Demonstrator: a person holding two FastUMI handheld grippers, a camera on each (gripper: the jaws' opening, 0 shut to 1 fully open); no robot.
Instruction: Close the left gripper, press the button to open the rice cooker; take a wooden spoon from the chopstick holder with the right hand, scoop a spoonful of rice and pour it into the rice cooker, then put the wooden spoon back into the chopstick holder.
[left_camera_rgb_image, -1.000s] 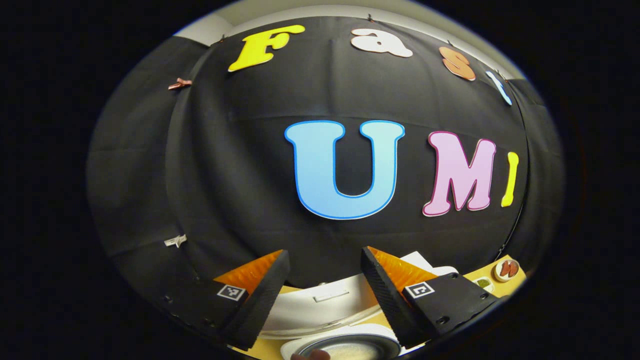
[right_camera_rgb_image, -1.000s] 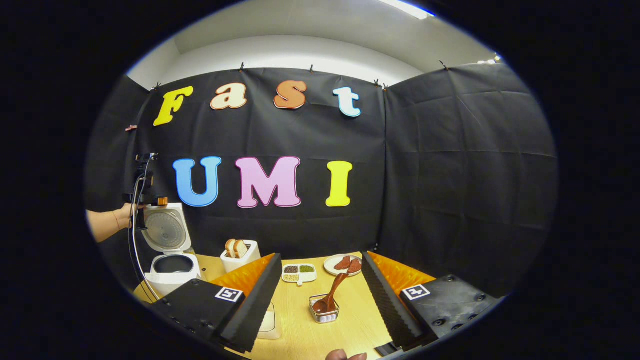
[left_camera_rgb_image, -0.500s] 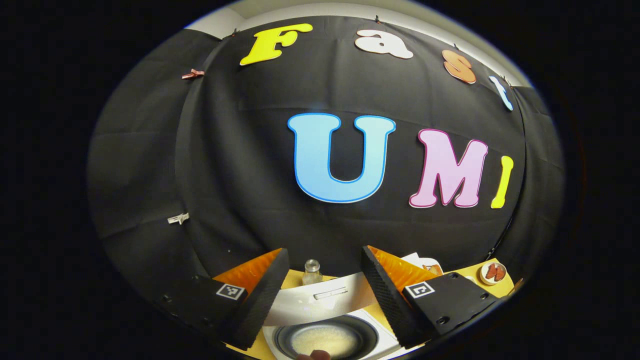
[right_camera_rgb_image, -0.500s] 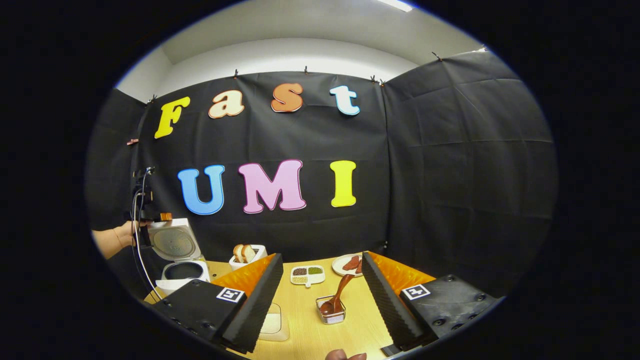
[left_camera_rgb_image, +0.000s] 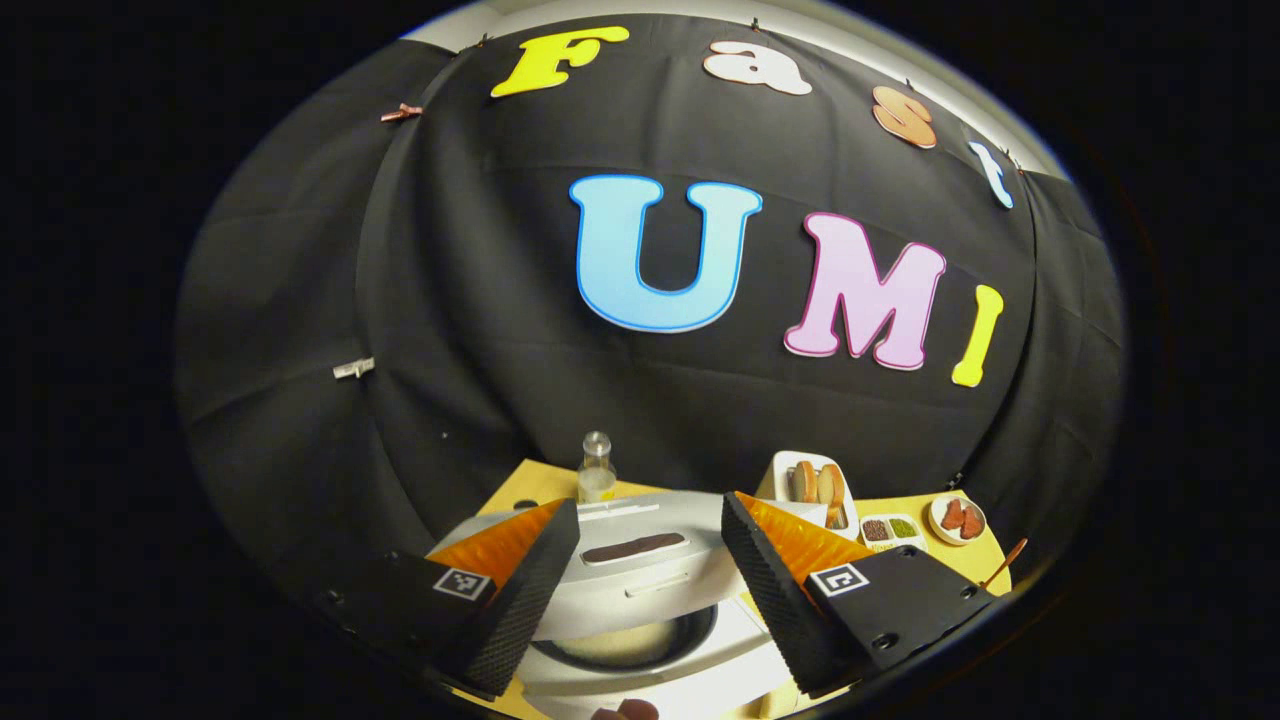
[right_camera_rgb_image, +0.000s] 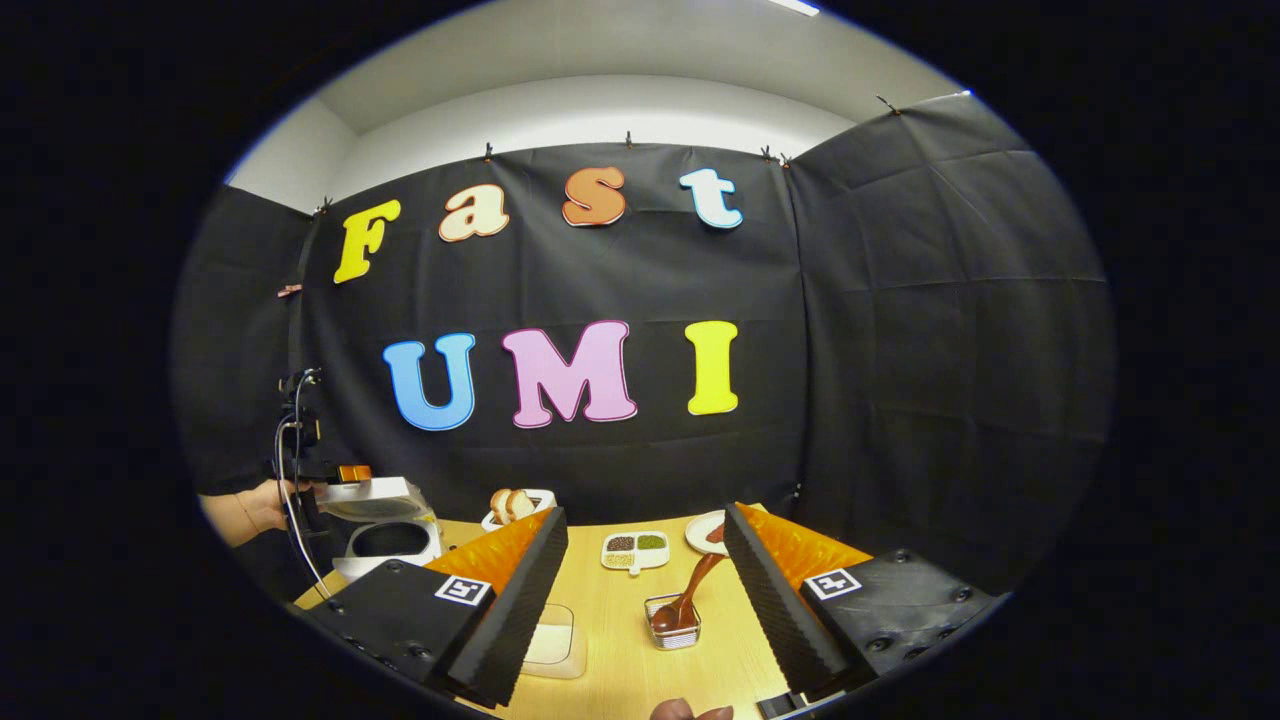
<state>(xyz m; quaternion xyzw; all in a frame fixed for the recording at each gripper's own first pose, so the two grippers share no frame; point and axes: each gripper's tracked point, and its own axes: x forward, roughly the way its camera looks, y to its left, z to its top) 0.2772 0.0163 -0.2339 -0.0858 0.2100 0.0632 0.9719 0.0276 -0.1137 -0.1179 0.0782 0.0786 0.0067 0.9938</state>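
In the left gripper view, the left tongs (left_camera_rgb_image: 650, 545) stand with their two fingers spread wide, nothing between them. Below them, toward 6 o'clock, sits the white rice cooker (left_camera_rgb_image: 650, 640), its lid (left_camera_rgb_image: 640, 560) tilted over the dark inner pot (how far the lid is from shut I cannot tell from this angle). Just beyond the lid, at 12 o'clock from the tongs, a small glass bottle (left_camera_rgb_image: 597, 470) stands upright on the bench (left_camera_rgb_image: 530, 490). Toward 2 o'clock are a white holder with bread slices (left_camera_rgb_image: 815, 485), a small divided dish of grains (left_camera_rgb_image: 888, 530) and a plate with reddish pieces (left_camera_rgb_image: 958, 518).

In the right gripper view, the right tongs (right_camera_rgb_image: 645, 560) are also open and empty, hovering above the bench. Between the fingers, a little toward 5 o'clock, the wooden spoon (right_camera_rgb_image: 690, 595) leans in the small wire chopstick holder (right_camera_rgb_image: 676, 634), bowl down and handle tilted up toward 1 o'clock. At 7 o'clock from the holder, a shallow pale tray (right_camera_rgb_image: 555, 640) lies partly behind the left finger. Far off at 9 o'clock the rice cooker shows again, with a hand (right_camera_rgb_image: 255, 505) holding the left tongs at its lid.
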